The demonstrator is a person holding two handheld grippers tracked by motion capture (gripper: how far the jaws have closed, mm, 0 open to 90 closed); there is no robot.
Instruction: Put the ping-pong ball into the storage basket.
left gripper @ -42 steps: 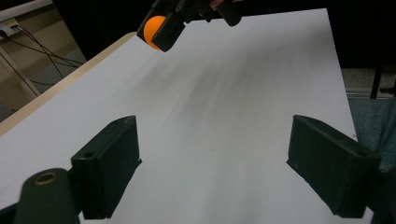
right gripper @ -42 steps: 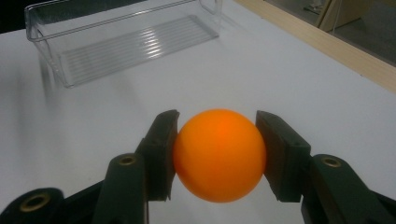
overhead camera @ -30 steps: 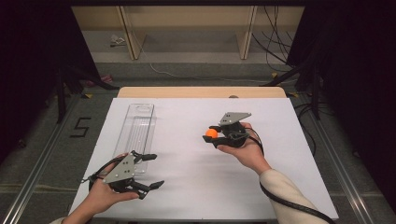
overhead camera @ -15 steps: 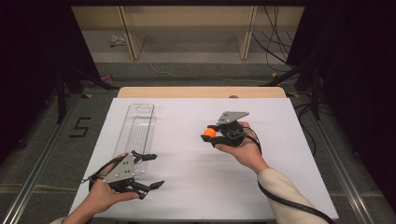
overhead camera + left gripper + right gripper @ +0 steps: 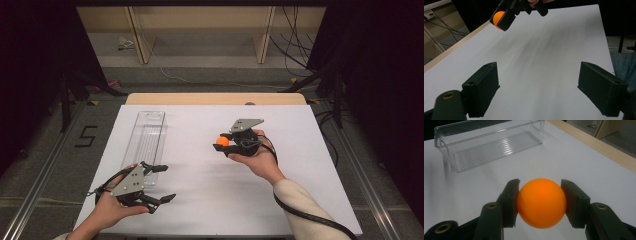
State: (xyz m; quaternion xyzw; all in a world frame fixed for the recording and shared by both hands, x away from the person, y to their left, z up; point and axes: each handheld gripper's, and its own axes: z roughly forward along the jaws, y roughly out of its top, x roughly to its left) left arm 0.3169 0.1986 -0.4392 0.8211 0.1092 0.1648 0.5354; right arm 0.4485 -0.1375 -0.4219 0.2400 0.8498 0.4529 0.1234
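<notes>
Clearly pinching an orange ball (image 5: 541,202) between both jaws: right gripper (image 5: 223,142), held above the white table (image 5: 310,165), ball squeezed at its widest part, with the clear plastic tray (image 5: 145,140) well apart to its left. Spread wide and holding nothing: left gripper (image 5: 162,182), low near the tray's near end. Probably bound for the tray. Smooth, round, light ball, so likely to squirt out under a slackened or off-centre squeeze, then roll off the table; could also bounce out of the shallow tray if released from too high.
</notes>
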